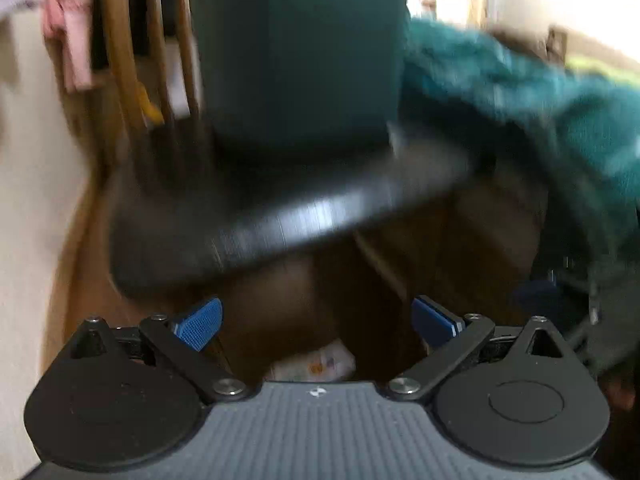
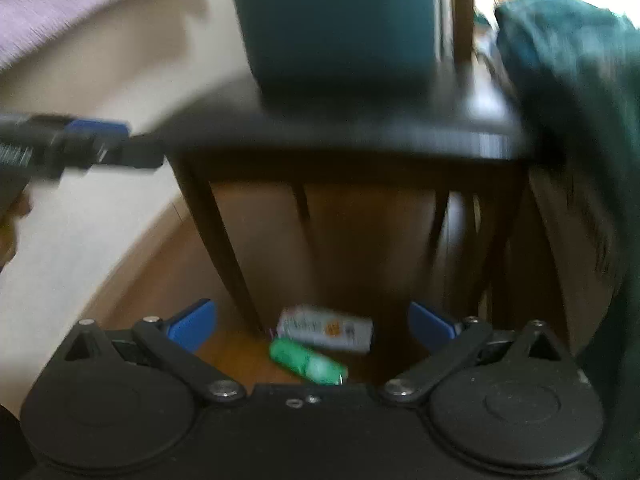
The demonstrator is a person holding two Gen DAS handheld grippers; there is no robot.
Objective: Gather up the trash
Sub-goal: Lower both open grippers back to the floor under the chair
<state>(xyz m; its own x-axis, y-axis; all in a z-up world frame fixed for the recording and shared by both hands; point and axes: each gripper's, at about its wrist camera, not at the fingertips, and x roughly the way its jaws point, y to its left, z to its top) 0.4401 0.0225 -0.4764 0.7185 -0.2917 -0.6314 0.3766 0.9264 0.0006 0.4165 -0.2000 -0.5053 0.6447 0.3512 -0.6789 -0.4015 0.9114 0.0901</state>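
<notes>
Two pieces of trash lie on the wooden floor under a dark side table [image 2: 360, 136]: a white can [image 2: 326, 328] on its side and a green can [image 2: 306, 362] in front of it. My right gripper [image 2: 312, 326] is open and empty, above and just short of them. My left gripper [image 1: 316, 326] is open and empty too; the white can [image 1: 316, 362] shows low between its fingers. The left gripper also shows at the left of the right wrist view [image 2: 92, 144], beside the table top. Both views are blurred.
A dark teal bin [image 2: 340, 20] stands on the table top [image 1: 280, 220]. A teal fleece cloth [image 1: 520, 92] hangs at the right. A wooden chair [image 1: 152, 48] and a white wall [image 1: 32, 200] are at the left. Table legs [image 2: 224, 248] frame the cans.
</notes>
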